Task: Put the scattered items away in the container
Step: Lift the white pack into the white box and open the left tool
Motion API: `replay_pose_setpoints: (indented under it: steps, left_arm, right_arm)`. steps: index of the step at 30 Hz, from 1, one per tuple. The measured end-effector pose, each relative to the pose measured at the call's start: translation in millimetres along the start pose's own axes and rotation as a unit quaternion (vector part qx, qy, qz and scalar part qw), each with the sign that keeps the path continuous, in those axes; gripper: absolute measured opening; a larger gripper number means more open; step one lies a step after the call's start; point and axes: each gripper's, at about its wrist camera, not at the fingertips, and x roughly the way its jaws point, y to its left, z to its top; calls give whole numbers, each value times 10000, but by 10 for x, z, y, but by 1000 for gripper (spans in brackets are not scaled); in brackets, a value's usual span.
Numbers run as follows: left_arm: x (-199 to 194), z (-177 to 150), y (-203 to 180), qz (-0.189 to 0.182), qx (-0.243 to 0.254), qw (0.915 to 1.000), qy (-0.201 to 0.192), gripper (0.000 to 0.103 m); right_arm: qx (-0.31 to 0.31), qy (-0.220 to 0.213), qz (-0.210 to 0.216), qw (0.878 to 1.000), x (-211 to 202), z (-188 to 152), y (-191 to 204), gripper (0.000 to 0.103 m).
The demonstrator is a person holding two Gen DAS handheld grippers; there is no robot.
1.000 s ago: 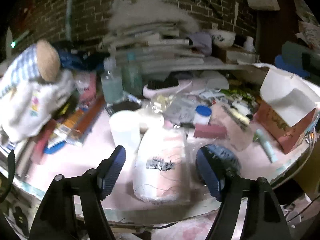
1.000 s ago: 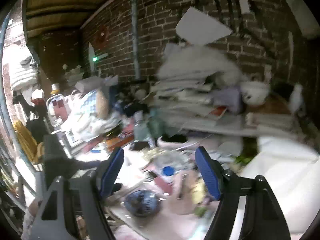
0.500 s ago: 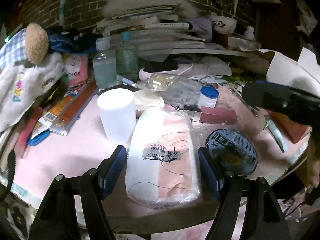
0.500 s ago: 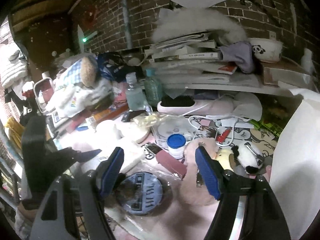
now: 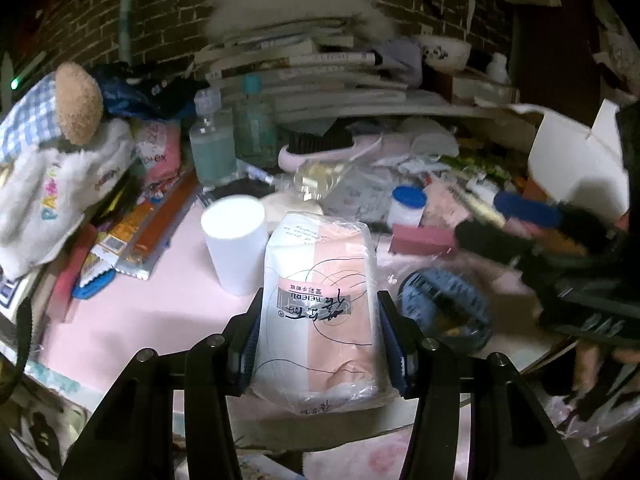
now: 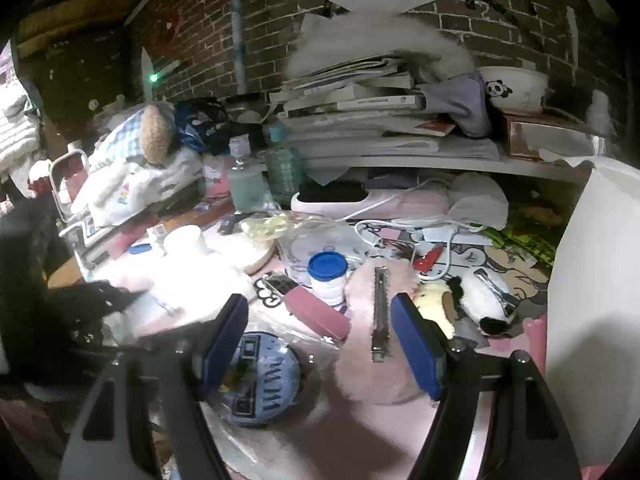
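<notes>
Gripping: left gripper [image 5: 320,344] jaws just closed in, blue pads pressed on both sides of plastic-wrapped pack [image 5: 320,304], near edge of pink bench [image 5: 140,320]
Hovering: right gripper [image 6: 320,344] jaws wide apart, nothing clamped; pink fluffy piece [image 6: 372,360] with metal hair clip [image 6: 380,312] lying in the gap below
Beside left pad of right gripper: round blue pouch [image 6: 256,380] in clear wrap, flat on bench
Just behind pack: white cup [image 5: 236,240], upright
Mid bench: blue-lidded jar [image 6: 328,276], pink case [image 6: 320,312] touching it
Right edge: white box [image 5: 580,168], open flaps
Far: two clear bottles [image 5: 212,148], book stack [image 6: 360,108] on shelf, panda bowl [image 6: 512,86]
</notes>
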Motion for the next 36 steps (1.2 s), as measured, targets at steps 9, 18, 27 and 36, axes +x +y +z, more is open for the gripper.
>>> replay_pose_setpoints:
  steps: [9,18,27,36]
  left_arm:
    - [-535,452,-108,-284,-209,9985,-422,46]
    - [-987,994,-506,-784,98,9937,-794,46]
    - [-971,1387,-1292,-1591,718,9820,-726,46]
    - [-586,1487,-2215,-2074,1313,9694,-61,46]
  right_arm:
    - [-51,26,-125,9999,107,-85,14,71]
    - [-88,-2,-199,9998,179,-96,30,71]
    - [-90,-69,-246,9996,198,-106,27,71]
    - [-74,-125,-286,9995,206,-115,13,71]
